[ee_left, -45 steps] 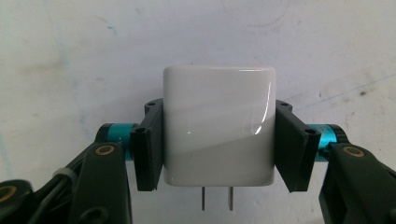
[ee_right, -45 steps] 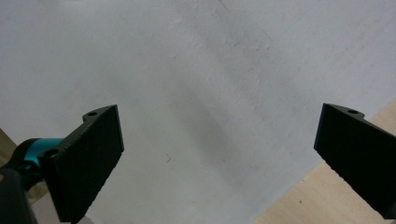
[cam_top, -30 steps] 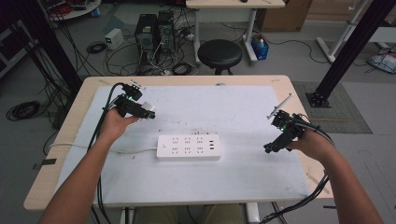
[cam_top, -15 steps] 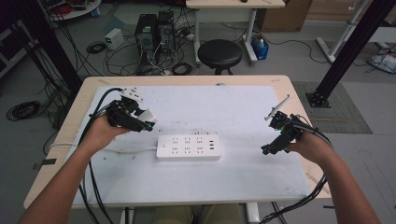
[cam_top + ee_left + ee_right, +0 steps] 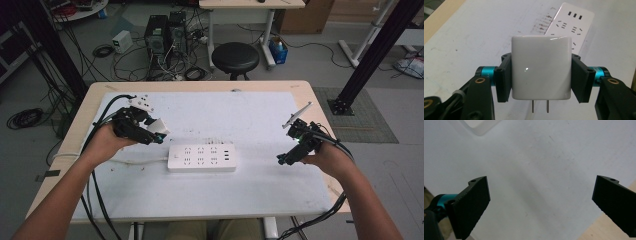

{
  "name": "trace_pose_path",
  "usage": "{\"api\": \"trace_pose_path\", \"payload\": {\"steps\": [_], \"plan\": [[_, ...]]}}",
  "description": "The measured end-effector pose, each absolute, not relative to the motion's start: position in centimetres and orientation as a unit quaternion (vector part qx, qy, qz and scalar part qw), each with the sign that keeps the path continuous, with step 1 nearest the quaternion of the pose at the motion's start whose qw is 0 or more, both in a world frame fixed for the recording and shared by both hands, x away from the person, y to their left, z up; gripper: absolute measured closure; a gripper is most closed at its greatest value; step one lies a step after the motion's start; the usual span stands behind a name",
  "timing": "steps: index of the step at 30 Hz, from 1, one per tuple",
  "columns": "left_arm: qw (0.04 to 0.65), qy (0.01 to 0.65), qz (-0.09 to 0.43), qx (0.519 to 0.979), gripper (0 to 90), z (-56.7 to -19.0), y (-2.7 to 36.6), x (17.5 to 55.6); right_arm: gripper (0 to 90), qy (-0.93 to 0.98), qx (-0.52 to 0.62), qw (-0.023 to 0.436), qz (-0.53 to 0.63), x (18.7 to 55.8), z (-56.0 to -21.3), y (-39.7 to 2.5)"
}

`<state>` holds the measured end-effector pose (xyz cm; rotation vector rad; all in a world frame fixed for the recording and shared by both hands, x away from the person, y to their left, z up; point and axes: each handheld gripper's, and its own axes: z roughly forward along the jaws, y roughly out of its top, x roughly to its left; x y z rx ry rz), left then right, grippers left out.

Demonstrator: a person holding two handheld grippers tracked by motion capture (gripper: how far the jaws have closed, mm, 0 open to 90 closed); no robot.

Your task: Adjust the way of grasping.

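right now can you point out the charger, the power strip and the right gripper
charger (image 5: 540,67), left gripper view, middle of its white face
power strip (image 5: 201,158), high view, middle of its top
right gripper (image 5: 541,202), right gripper view, midway between its open jaws

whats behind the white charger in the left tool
Behind the white charger, held in the left tool, lies the power strip on the white table mat. The charger covers the strip's near end, so its sockets there cannot be seen.
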<state>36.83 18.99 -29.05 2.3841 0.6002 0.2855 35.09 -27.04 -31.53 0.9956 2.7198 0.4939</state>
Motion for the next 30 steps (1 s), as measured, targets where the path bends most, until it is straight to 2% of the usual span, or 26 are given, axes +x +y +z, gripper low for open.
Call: {"api": "trace_pose_path", "payload": {"steps": [6, 15, 19, 27, 30], "plan": [[0.332, 0.203, 0.105, 0.915, 42.6, -29.1, 18.4, 36.6, 0.8, 0.909, 0.354, 0.085, 0.202, 34.8, -31.0, -26.7], [0.358, 0.155, 0.107, 0.914, 42.6, -29.5, 16.5, 35.9, 0.8, 0.867, 0.404, 0.036, 0.291, 33.3, -31.7, -25.3], [0.361, 0.137, 0.109, 0.916, 42.6, -29.6, 15.6, 35.7, 0.8, 0.839, 0.431, 0.004, 0.333, 33.0, -31.8, -24.6], [0.369, 0.106, 0.103, 0.918, 42.6, -29.9, 14.1, 35.3, 2.4, 0.788, 0.442, -0.095, 0.417, 32.4, -31.6, -22.8], [0.373, 0.099, 0.1, 0.917, 42.6, -30.0, 13.5, 35.2, 3.3, 0.785, 0.435, -0.098, 0.429, 32.1, -30.9, -22.0]]}}
